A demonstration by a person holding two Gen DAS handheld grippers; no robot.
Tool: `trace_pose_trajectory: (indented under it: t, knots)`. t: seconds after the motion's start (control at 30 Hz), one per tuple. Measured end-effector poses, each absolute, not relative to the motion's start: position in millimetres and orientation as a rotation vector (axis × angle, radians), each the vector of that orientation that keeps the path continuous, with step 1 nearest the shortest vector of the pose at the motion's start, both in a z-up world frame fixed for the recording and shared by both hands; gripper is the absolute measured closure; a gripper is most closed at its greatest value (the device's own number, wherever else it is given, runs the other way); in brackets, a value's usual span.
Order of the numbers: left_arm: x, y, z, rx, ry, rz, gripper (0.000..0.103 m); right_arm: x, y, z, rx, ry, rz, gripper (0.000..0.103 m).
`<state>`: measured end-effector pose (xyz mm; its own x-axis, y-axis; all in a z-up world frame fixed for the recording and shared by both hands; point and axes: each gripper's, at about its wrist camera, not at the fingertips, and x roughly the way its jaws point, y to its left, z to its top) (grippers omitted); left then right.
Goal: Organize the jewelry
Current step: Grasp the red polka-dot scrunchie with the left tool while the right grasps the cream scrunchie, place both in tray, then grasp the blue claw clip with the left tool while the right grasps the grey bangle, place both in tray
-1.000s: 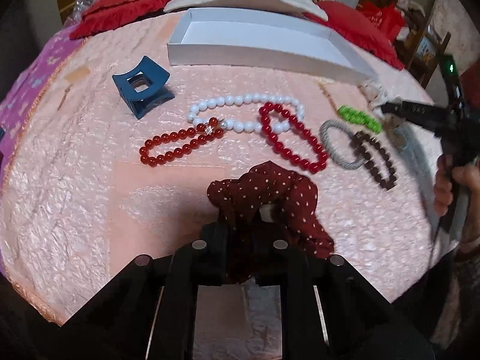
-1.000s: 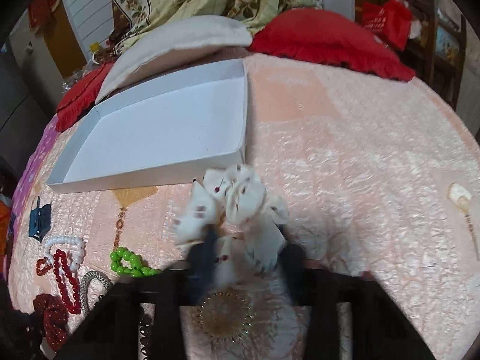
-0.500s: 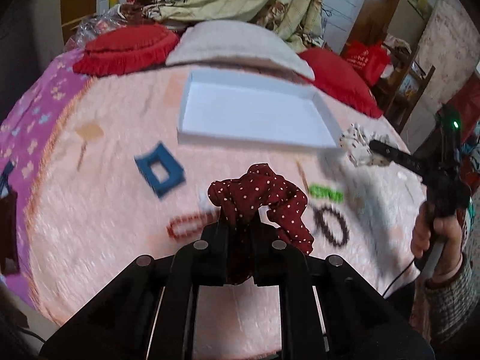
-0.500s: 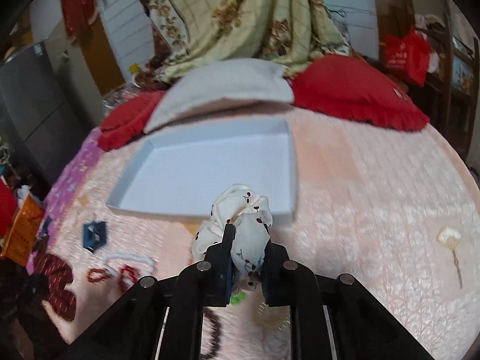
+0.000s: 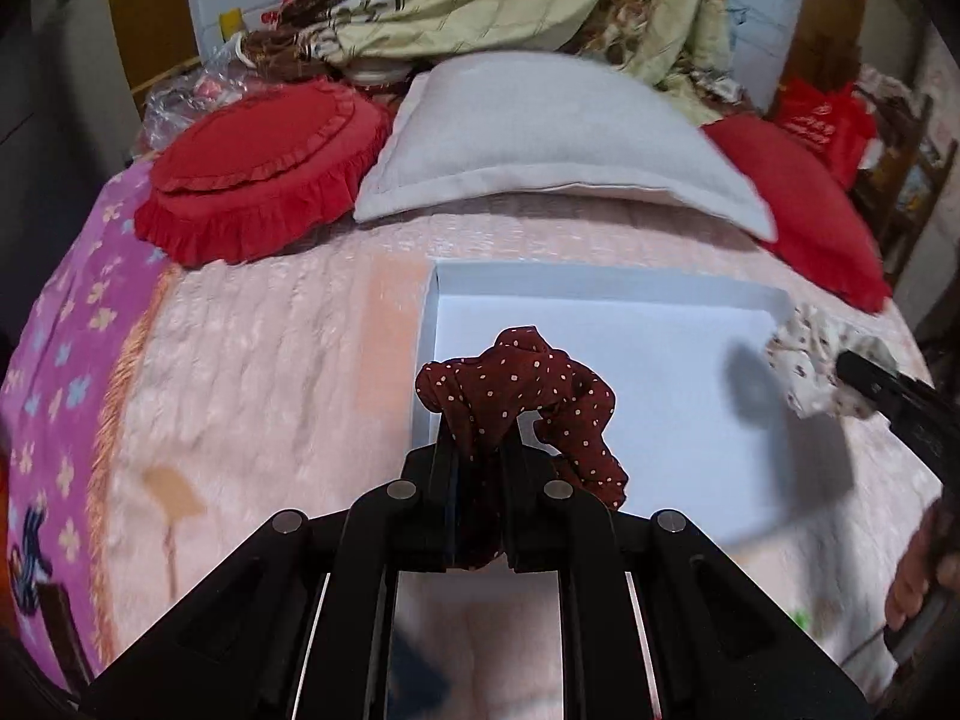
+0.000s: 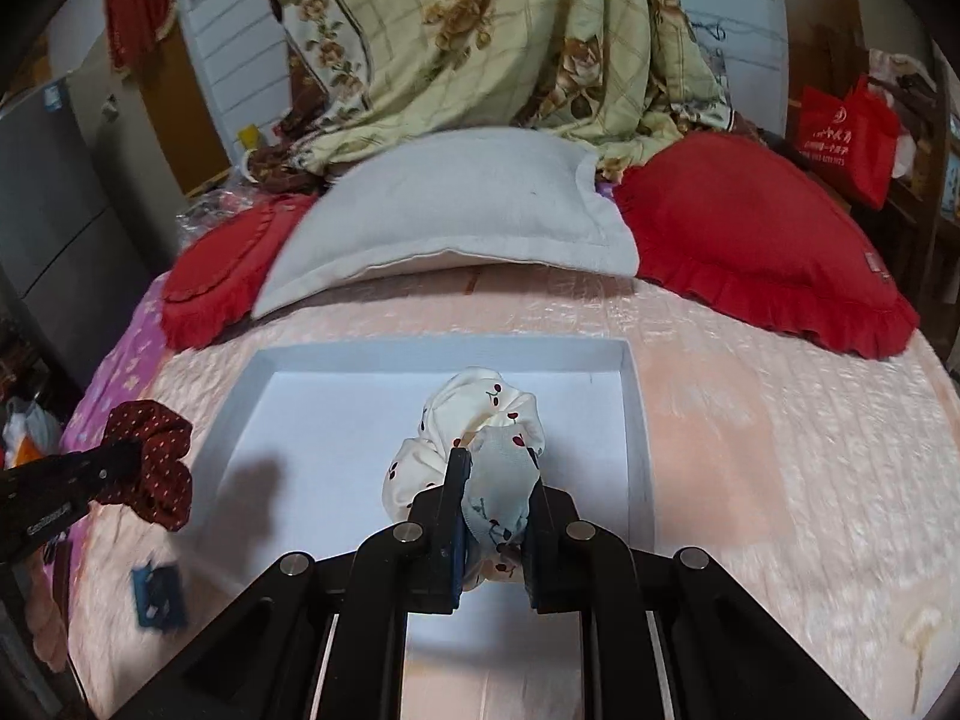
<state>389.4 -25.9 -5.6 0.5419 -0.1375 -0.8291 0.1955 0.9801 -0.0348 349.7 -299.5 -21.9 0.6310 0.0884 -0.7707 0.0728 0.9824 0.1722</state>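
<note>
white box (image 6: 336,420) lies open on the pink bedspread (image 6: 780,450), only shadows on its floor | left claw (image 5: 480,438) clenched on dark red dotted scrunchie (image 5: 516,384), held above box's left edge | right claw (image 6: 493,480) clenched on cream cherry-print scrunchie (image 6: 480,420) over box's middle | blue hair clip (image 6: 157,597) on bedspread beside box's near-left corner

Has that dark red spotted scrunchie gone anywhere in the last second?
Yes. The dark red scrunchie, clamped in the left gripper, was lifted off the pink bedspread and carried forward, toward the white box.
</note>
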Motion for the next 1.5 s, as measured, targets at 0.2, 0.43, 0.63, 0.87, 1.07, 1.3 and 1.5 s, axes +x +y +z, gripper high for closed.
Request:
trace_pose_trajectory:
  t: [0.2, 0.43, 0.63, 0.87, 1.07, 1.3, 1.5]
  knots:
    - [447.0, -38.3, -44.8, 0.086, 1.031, -0.170, 0.092, 395.8, -319.0, -59.8, 0.213, 0.968, -0.027, 0.089]
    - [463.1, -36.6, -57.6, 0.042, 1.044, -0.193, 0.061, 402.9, -329.3, -77.5, 0.174, 0.989, -0.084, 0.050]
    - [455.2, -19.1, -43.9, -0.103, 1.053, -0.241, 0.055, 389.8, -327.3, -59.9, 0.145, 0.953, -0.100, 0.047]
    - [414.9, -5.2, 0.7, -0.126, 1.015, -0.241, 0.055, 355.7, -323.1, -23.2, 0.138, 0.901, -0.088, 0.044]
    - [346.7, 21.4, 33.8, -0.070, 0.927, -0.191, 0.042, 293.9, -312.3, 0.2, 0.113, 0.865, -0.053, 0.031]
    - [287.3, 70.3, 4.2, -0.068, 0.975, -0.101, 0.039, 216.3, -283.3, -20.6, 0.132, 0.938, 0.083, 0.031]
    - [264.8, 95.8, -39.1, -0.159, 1.055, -0.073, 0.039, 176.9, -227.6, -43.7, 0.112, 0.981, 0.275, 0.038]
